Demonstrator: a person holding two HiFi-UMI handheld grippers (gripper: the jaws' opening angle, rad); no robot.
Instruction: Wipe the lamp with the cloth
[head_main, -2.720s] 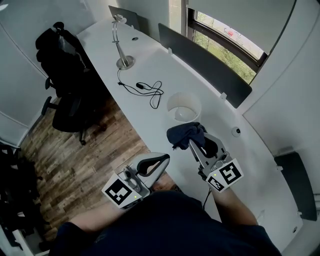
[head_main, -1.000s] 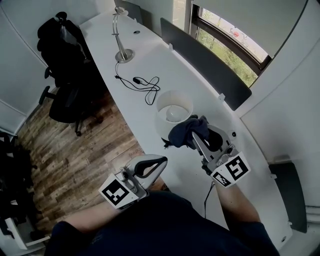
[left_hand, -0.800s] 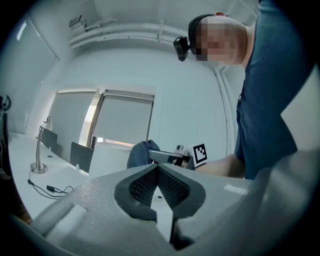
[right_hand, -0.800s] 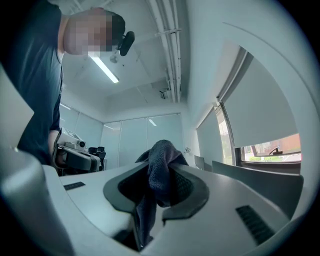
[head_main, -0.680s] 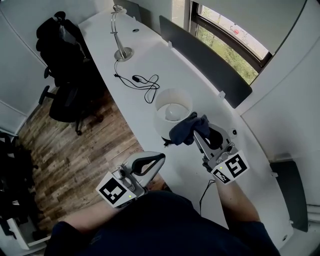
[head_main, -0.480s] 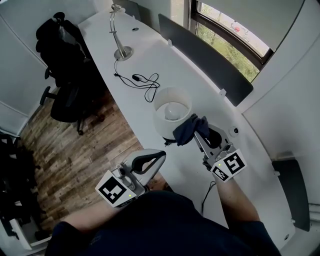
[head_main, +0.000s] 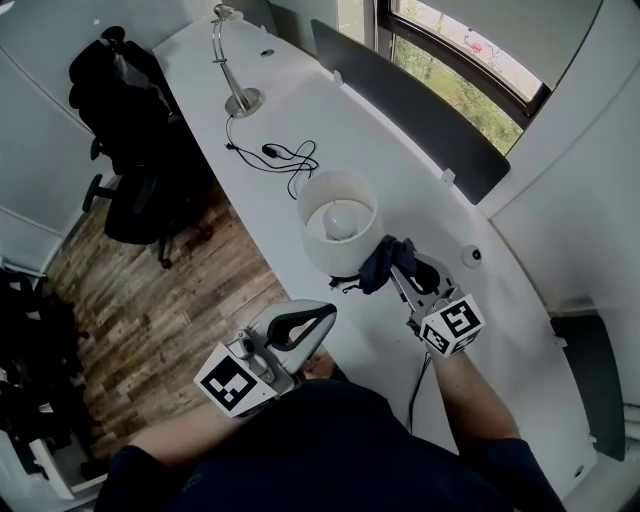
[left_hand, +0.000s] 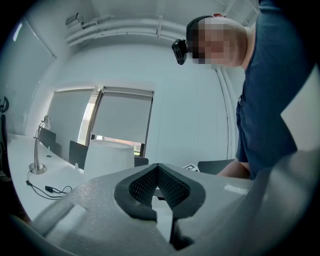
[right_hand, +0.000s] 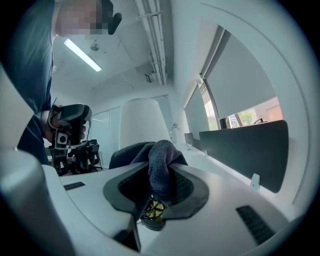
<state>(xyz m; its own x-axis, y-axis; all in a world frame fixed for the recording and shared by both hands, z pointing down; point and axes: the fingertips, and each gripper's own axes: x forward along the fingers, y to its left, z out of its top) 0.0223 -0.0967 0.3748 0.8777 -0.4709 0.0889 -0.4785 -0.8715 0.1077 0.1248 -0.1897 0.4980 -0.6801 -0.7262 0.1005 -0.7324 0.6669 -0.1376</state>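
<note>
A lamp with a white drum shade (head_main: 338, 218) stands on the white desk (head_main: 420, 200), its bulb visible from above. My right gripper (head_main: 398, 265) is shut on a dark blue cloth (head_main: 378, 262). The cloth hangs at the shade's lower right side, touching it or nearly so. In the right gripper view the cloth (right_hand: 161, 159) bunches between the jaws, with the shade (right_hand: 142, 122) just behind. My left gripper (head_main: 312, 318) is shut and holds nothing, off the desk's near edge, below the shade. The left gripper view shows the shade (left_hand: 107, 157) beyond the jaws.
A silver desk lamp (head_main: 232, 60) stands at the desk's far end, and a black cable (head_main: 285, 155) lies coiled between it and the shade. A dark divider panel (head_main: 420, 110) runs along the window side. Black office chairs (head_main: 130, 150) stand on the wooden floor at left.
My right gripper has carried the cloth from the shade's near side round to its right side and closer in. The left gripper has stayed low by the desk's edge.
</note>
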